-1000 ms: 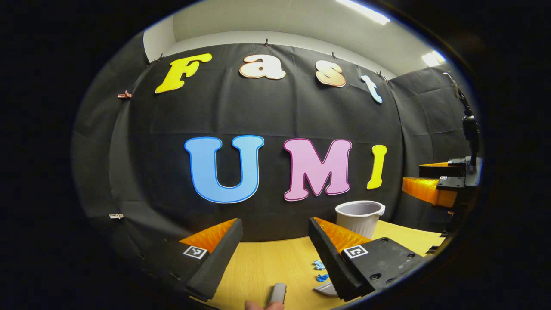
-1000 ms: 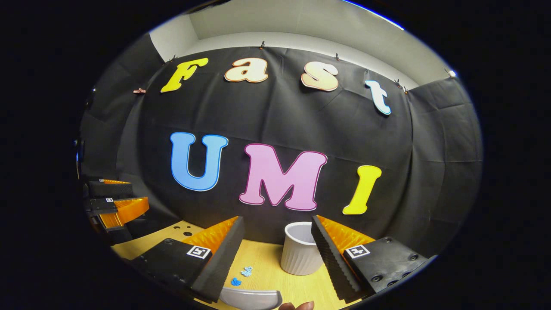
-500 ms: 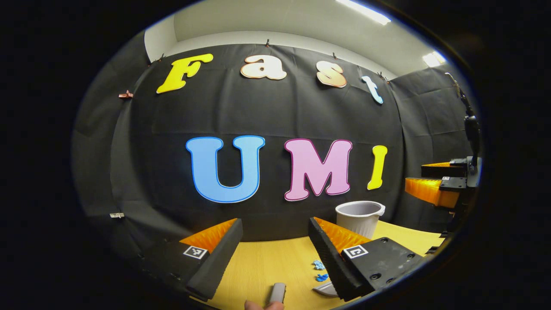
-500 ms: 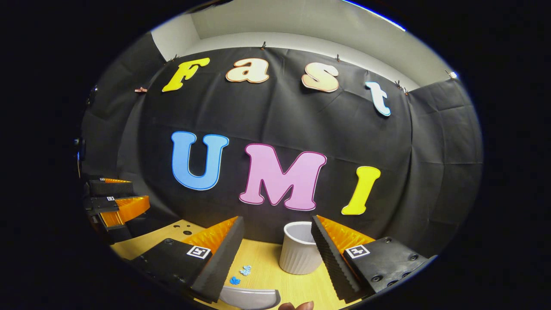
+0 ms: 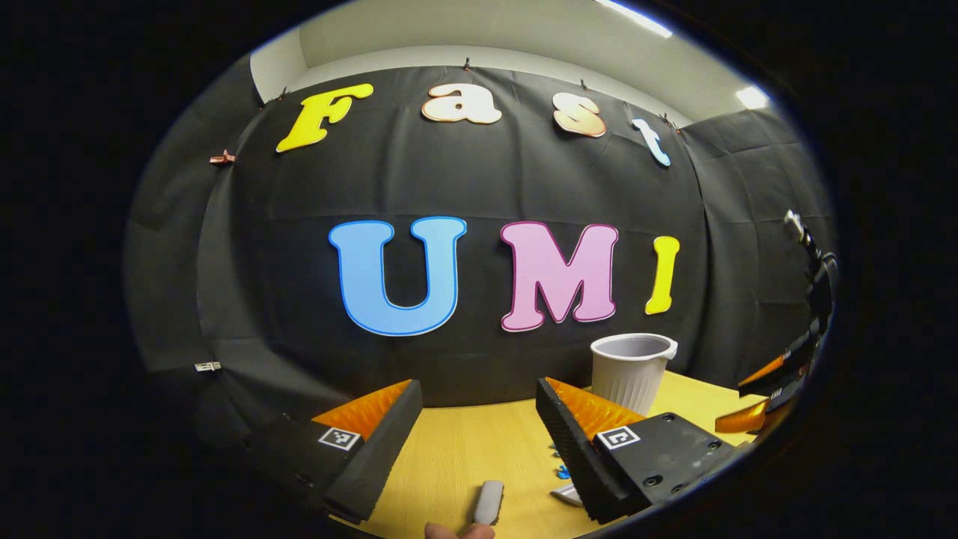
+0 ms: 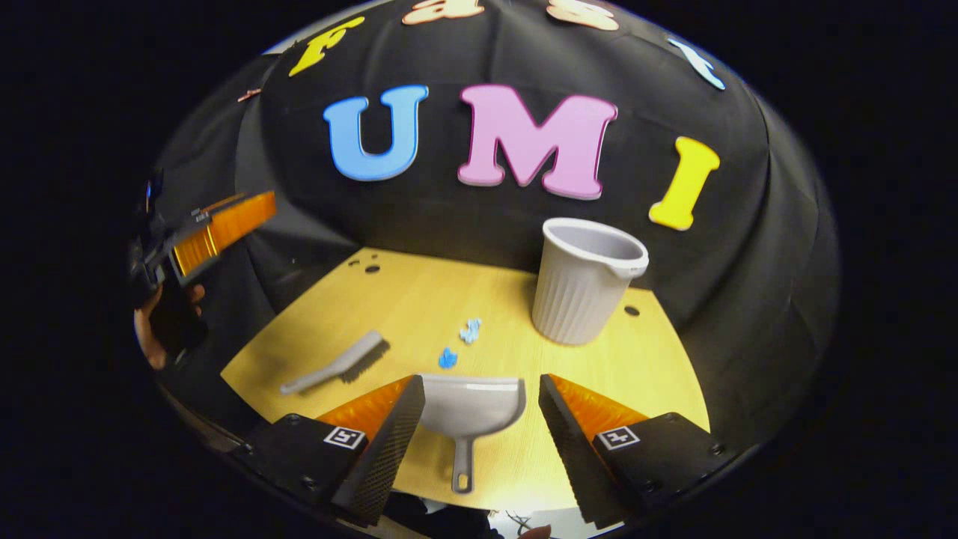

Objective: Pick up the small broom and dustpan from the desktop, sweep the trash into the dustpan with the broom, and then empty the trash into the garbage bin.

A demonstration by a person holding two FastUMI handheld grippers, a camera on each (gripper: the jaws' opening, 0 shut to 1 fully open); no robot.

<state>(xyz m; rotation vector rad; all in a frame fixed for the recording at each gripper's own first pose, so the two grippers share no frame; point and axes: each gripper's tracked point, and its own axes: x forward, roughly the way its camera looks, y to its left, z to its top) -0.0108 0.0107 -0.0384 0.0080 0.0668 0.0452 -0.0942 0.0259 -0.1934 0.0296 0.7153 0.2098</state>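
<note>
**Broom and dustpan on bench, both jaws wide and empty**

Left gripper (image 5: 479, 438): jaws wide, nothing between them. Held low over the bench (image 5: 456, 457), near level. Handle end of small broom (image 5: 488, 501) lying directly ahead between the jaws, close to the bottom edge; likely the nearer gripper for this tool.

Small broom: grey, slim, bristle head dark. Left of centre on the bench in the right gripper view, long axis slanting from near-left handle to far-right bristles.

Trash (image 6: 459, 344): two small blue scraps, just beyond the dustpan's mouth.

Dustpan (image 6: 470, 408): pale grey, shallow, flat on the bench. Mouth facing away, thin handle pointing back toward the camera, long axis running straight down the gap.

Right gripper (image 6: 479, 423): jaws wide, empty, raised above the dustpan, tilted downward.

Garbage bin (image 6: 584, 284): pale ribbed, upright, open, far right of the trash.
</note>
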